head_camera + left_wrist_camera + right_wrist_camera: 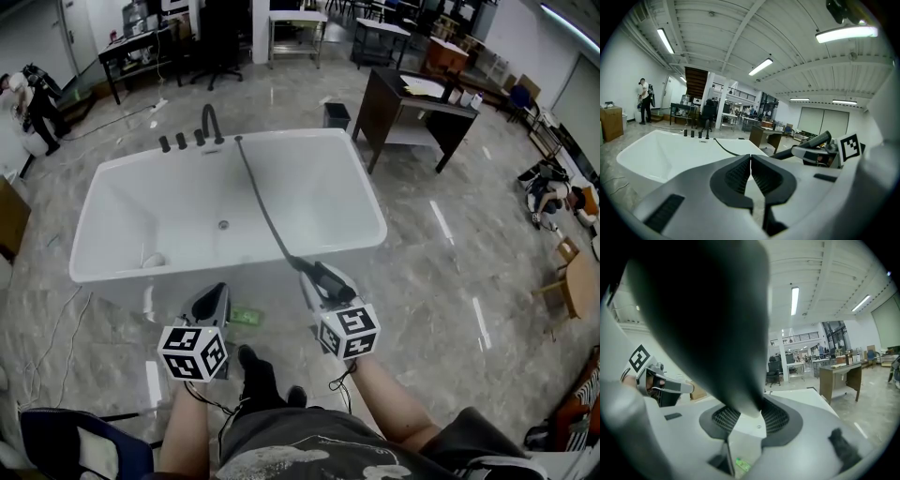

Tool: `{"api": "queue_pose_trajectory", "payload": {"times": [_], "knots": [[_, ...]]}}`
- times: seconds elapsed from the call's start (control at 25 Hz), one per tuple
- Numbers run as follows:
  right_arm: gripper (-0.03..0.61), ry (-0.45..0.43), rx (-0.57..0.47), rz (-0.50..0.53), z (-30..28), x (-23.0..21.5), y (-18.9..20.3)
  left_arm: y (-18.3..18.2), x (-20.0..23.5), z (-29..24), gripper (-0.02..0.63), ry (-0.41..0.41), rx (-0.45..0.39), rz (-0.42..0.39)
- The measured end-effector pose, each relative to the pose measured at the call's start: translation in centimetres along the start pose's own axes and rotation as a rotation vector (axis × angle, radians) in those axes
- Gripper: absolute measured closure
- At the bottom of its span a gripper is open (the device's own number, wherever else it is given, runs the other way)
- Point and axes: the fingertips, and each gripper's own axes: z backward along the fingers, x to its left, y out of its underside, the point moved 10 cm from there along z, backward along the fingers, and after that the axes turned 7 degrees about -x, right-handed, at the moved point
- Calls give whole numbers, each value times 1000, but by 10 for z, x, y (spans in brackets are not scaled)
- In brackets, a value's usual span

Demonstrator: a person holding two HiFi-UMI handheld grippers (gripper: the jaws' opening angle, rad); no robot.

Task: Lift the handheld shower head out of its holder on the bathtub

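My right gripper [314, 277] has its jaws clamped on the shower head [330, 280], at the near right rim of the bathtub [309, 139]. Its long axis points away from me, and the hose [262, 206] trails to the far rim. My left gripper [215, 298], near on the left, has its jaws together and empty.

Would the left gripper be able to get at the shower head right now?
Probably yes. The shower head is clamped in the right gripper, just beside the left gripper, with only open air between them. The left gripper's jaws are closed, though, so they would have to open first.
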Motion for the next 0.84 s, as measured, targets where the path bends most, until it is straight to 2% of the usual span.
{"api": "queue_pose_trajectory", "payload": {"times": [0.56, 0.84], "knots": [[439, 17, -6, -4, 2, -2, -4, -3, -2, 4, 598, -2, -8, 2], [439, 1, -12, 26, 0, 1, -5, -1, -2, 3, 598, 4, -15, 8]]}}
